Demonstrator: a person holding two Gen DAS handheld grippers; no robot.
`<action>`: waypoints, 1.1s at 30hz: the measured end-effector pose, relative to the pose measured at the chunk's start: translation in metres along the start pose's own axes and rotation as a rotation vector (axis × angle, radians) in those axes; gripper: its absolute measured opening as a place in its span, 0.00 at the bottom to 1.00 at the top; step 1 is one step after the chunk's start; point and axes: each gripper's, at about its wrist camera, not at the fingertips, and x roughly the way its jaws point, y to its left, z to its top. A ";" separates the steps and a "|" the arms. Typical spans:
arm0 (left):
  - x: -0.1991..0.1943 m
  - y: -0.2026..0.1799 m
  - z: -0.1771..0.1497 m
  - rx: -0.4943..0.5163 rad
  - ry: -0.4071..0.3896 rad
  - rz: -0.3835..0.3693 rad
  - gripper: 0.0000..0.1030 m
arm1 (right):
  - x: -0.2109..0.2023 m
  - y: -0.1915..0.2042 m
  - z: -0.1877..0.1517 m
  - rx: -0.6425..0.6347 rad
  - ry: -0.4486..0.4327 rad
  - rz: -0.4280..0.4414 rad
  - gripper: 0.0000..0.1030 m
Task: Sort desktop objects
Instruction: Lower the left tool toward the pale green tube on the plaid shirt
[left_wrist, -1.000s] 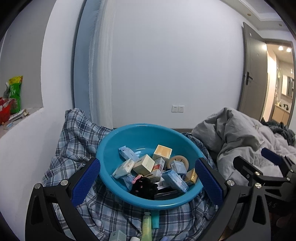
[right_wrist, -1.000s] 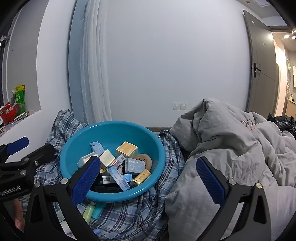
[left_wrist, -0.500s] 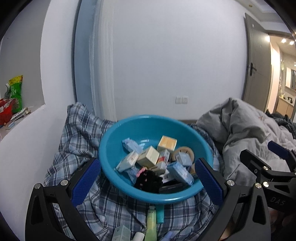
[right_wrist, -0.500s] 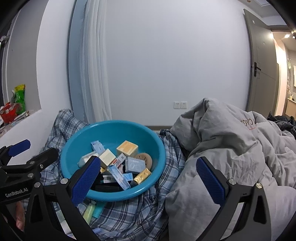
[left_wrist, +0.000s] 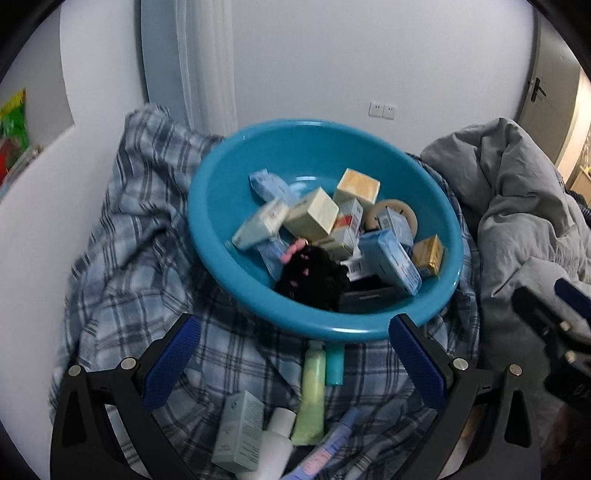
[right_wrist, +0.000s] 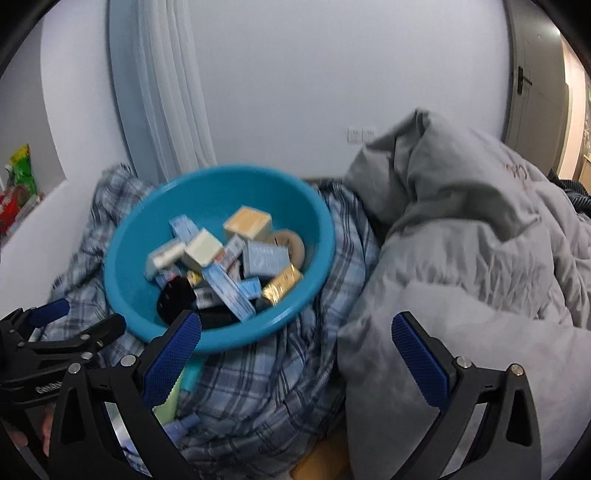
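A blue plastic basin (left_wrist: 221, 192) rests tilted on a plaid cloth (left_wrist: 122, 258); it also shows in the right wrist view (right_wrist: 125, 266). It holds several small boxes, a tape roll (left_wrist: 406, 216), a gold packet (left_wrist: 428, 256) and a black fuzzy item (left_wrist: 314, 277). In front of the basin lie a green tube (left_wrist: 312, 398), a teal tube (left_wrist: 334, 362), a grey-green box (left_wrist: 238, 432) and a white bottle (left_wrist: 275, 443). My left gripper (left_wrist: 293, 365) is open and empty above these loose items. My right gripper (right_wrist: 295, 365) is open and empty over the cloth and duvet.
A grey duvet (right_wrist: 461, 258) is heaped to the right of the basin. A white wall and curtain (right_wrist: 166, 110) stand behind. A ledge with a green bag (right_wrist: 24, 173) is at far left. A door (left_wrist: 550, 92) stands at far right.
Both grippers have tilted downward and moved nearer the basin. More loose tubes and boxes in front of the basin have come into the left wrist view. Both grippers stay open.
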 end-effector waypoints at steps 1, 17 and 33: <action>0.001 0.000 -0.001 -0.002 0.008 0.002 1.00 | 0.003 0.001 -0.001 -0.006 0.019 -0.009 1.00; 0.050 -0.006 -0.020 0.036 0.252 -0.025 1.00 | 0.021 0.002 -0.007 -0.015 0.119 -0.006 1.00; 0.083 -0.004 -0.030 0.017 0.357 -0.034 0.85 | 0.026 0.001 -0.009 -0.016 0.143 0.006 1.00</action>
